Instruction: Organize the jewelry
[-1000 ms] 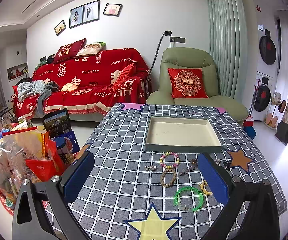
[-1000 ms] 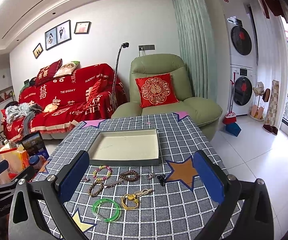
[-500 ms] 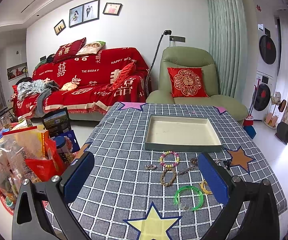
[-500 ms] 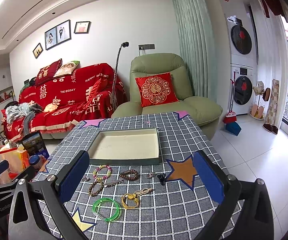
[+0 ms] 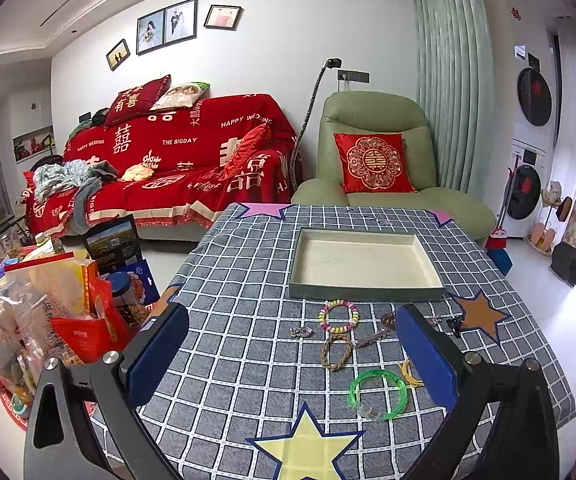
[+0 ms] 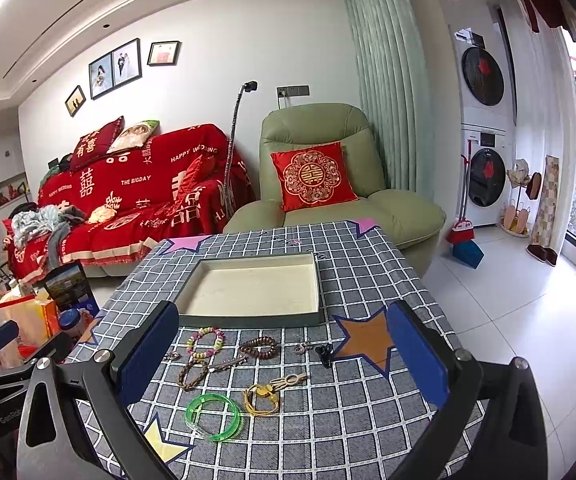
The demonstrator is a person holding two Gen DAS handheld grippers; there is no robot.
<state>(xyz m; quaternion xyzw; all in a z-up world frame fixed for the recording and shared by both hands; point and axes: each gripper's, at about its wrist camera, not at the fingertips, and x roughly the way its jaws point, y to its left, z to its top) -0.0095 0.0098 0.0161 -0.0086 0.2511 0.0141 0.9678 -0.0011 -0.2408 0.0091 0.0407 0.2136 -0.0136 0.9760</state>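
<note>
Jewelry scattered on a desk under a grey checked cloth with star patches, all of it just in front of a shallow tray with a cream floor, standing empty. Nearest the tray: a pastel bead bracelet and a dark wooden bead bracelet. Beside them a small silver charm, a second small metal piece and a little black clip. One row closer to the cameras: a braided brown cord loop and a slim metal bar-shaped piece. Closest of all: a translucent green bangle and a yellow cord loop with a pale pendant.

Both grippers raised above the near edge of the desk, touching nothing. Left gripper spread wide and empty, framing the pastel bracelet, cord loop and green bangle. Right gripper likewise spread wide and empty, framing nearly the whole scatter.

Judged as the very start: nothing in the tray yet, no piece picked. Next move likely a descent onto one item, probably the green bangle or yellow cord as nearest. Flat, thin pieces on cloth: low approach needed, one finger each side of a rim, closing without catching the fabric, then a lift over the tray's wall.
</note>
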